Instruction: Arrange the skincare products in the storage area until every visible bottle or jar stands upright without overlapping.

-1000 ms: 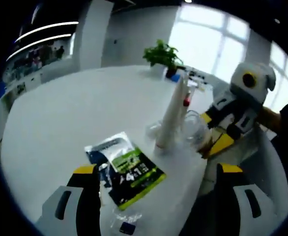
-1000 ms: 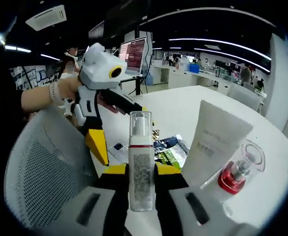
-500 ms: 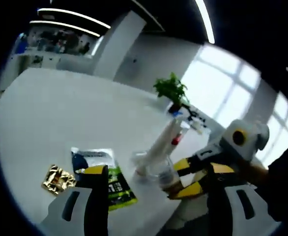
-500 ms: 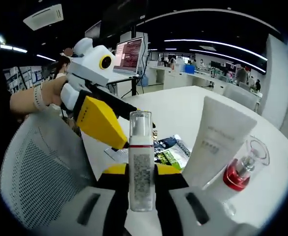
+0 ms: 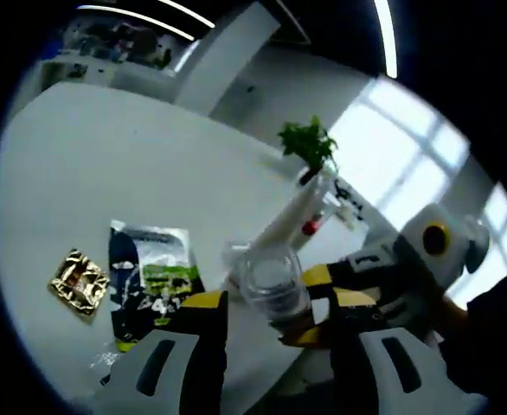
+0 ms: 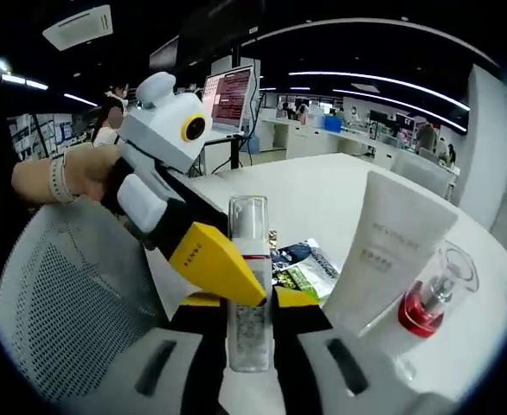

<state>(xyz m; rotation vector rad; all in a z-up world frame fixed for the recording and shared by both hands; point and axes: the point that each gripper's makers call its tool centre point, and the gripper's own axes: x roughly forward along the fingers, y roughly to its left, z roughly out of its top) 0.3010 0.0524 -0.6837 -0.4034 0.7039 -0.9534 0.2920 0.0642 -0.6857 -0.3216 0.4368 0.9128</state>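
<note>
Pump bottle (image 6: 249, 277) in right gripper (image 6: 250, 313)

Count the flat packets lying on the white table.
2. A gold foil sachet lies apart toward the table's open side; a dark and green printed pouch lies beside it, nearer the left gripper. More may be hidden behind the grippers.

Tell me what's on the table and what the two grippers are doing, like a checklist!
Surface: white table, bare in places.
Job's things: pump bottle upright; white tube standing; red-capped bottle upright beside the tube.
Clutter: green sachet, gold packet lying flat.
Grippers: right gripper shut on the pump bottle; left gripper around it, closure unclear.
Cables: nothing seen.
Surroundings: potted plant, mesh chair, monitor.
</note>
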